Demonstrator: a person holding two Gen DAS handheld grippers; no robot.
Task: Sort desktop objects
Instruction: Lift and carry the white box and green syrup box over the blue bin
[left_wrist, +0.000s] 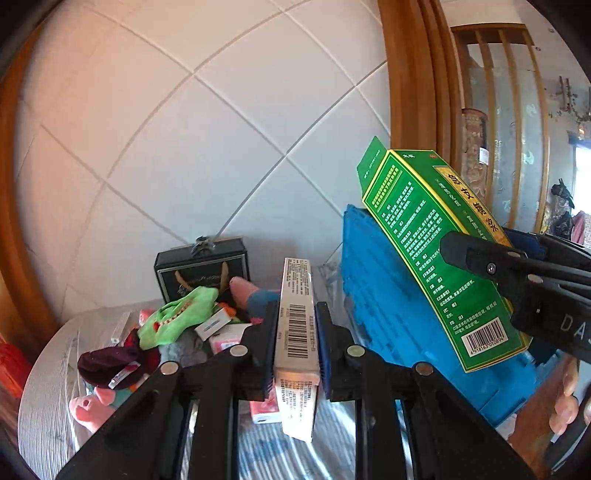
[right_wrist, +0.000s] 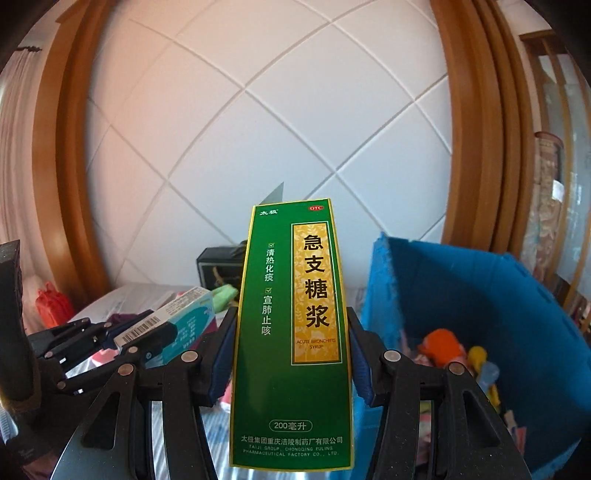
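left gripper (left_wrist: 295, 343) fingers clamp a slim white box (left_wrist: 297, 332) edge-on above the counter (left_wrist: 48, 387) | right gripper (right_wrist: 291, 354) fingers grip a green box (right_wrist: 291, 332) beside the blue bin (right_wrist: 517, 314) rim | only right view shows toys (right_wrist: 458, 354) inside the bin | black box (left_wrist: 201, 267) at the tiled wall (left_wrist: 184, 129)

Your green syrup box (right_wrist: 291, 332) is blocking the table's middle & part of the black box (right_wrist: 218, 266) behind it. Blue bin (right_wrist: 480, 295) is running off the right edge, its contents too blurry to ID. The white box (left_wrist: 297, 332) is hiding toys beneath it.
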